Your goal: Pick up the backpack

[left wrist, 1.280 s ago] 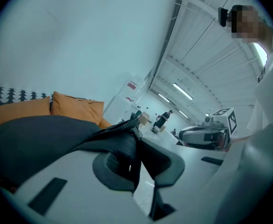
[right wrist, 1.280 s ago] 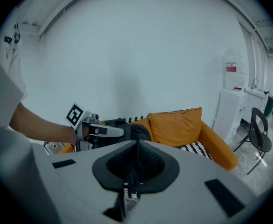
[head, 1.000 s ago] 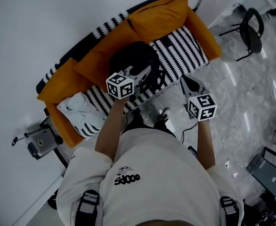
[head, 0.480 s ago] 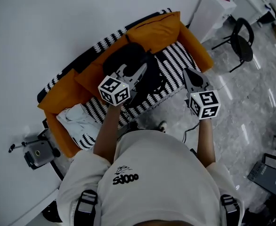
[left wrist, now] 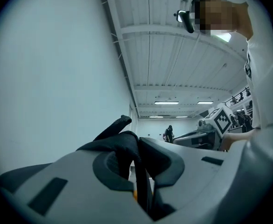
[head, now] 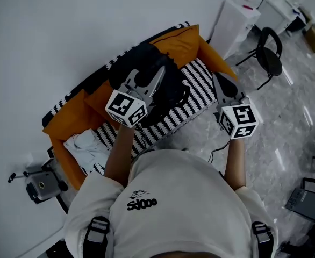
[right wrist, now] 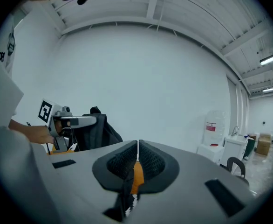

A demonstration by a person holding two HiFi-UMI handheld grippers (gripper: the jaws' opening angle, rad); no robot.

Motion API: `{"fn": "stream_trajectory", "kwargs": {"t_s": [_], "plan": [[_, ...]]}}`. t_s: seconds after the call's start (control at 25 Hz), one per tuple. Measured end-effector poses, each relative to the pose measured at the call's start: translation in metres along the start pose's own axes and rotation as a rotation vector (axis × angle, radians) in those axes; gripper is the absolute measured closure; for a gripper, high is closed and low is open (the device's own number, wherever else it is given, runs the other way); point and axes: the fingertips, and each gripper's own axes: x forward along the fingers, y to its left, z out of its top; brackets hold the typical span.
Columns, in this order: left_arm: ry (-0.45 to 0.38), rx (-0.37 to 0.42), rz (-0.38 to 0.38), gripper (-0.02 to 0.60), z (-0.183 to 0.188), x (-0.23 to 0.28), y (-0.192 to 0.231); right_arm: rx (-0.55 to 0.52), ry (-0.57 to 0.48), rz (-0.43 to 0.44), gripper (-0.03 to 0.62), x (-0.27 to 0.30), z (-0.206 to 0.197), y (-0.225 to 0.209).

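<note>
The black backpack (head: 165, 87) hangs in the air above the orange sofa (head: 66, 144). It hangs by its top handle (left wrist: 115, 134), a black fabric strap pinched between the pads of my left gripper (head: 151, 74). The left gripper view shows that gripper (left wrist: 135, 146) shut on the strap. In the right gripper view the backpack (right wrist: 99, 132) hangs beside the left gripper (right wrist: 91, 121). My right gripper (head: 217, 79) is held up to the right of the bag and apart from it. Its pads (right wrist: 137, 148) are pressed together with nothing between them.
The sofa seat has a black-and-white striped cover (head: 203, 79), an orange cushion (head: 181, 41) at the back and a white cloth (head: 87, 144) at its left end. A black chair (head: 269, 58) and white cabinets (head: 233, 15) stand to the right. A grey device (head: 39, 187) sits on the floor at left.
Both grippers have risen. The left one has carried the backpack up off the sofa seat, and the right one has climbed beside it, still shut and holding nothing.
</note>
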Motion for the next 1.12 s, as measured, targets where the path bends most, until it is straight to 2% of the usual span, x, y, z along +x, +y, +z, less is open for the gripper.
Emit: {"fn": "stream_trajectory", "kwargs": {"t_s": [0.32,0.64,1.12], "plan": [[-0.047,0.088,-0.003,0.529,0.043,-0.006,-0.006,-0.018,-0.05,-0.012,0.559,-0.001,0.025,0.001],[-0.086,0.173,0.026,0.529,0.073,-0.016,-0.011,-0.014,-0.101,-0.004,0.559,-0.001,0.047,0.009],[-0.077,0.185,0.038,0.529,0.078,-0.028,-0.019,-0.064,-0.1,-0.014,0.56,-0.002,0.049,0.022]]}}
